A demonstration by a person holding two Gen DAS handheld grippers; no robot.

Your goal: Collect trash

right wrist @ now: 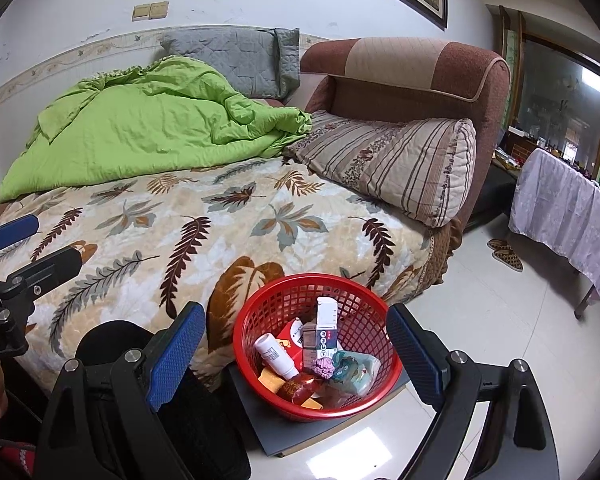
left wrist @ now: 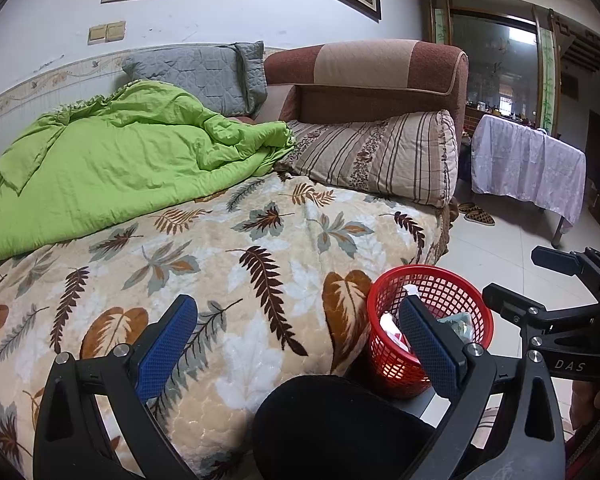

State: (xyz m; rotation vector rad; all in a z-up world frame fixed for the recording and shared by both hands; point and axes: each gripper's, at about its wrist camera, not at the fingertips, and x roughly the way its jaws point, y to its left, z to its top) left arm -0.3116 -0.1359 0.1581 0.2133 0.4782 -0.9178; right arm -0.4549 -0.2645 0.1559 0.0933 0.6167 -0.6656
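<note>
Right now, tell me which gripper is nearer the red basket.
Right, as far as I can judge. The right gripper hangs open just over the red basket; the left gripper is open beside it, over the bed edge.

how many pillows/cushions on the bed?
2. Grey quilted pillow stands against the wall behind the green quilt; striped beige cushion leans on the brown sofa arm. The quilt may hide more.

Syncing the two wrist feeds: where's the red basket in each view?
Left wrist: red basket sits lower right, partly hidden behind one blue finger of the left claw.
Right wrist: basket is bottom centre, between the right claw fingers, trash visible inside.
Shared landmark: striped pillow on the bed.
</note>
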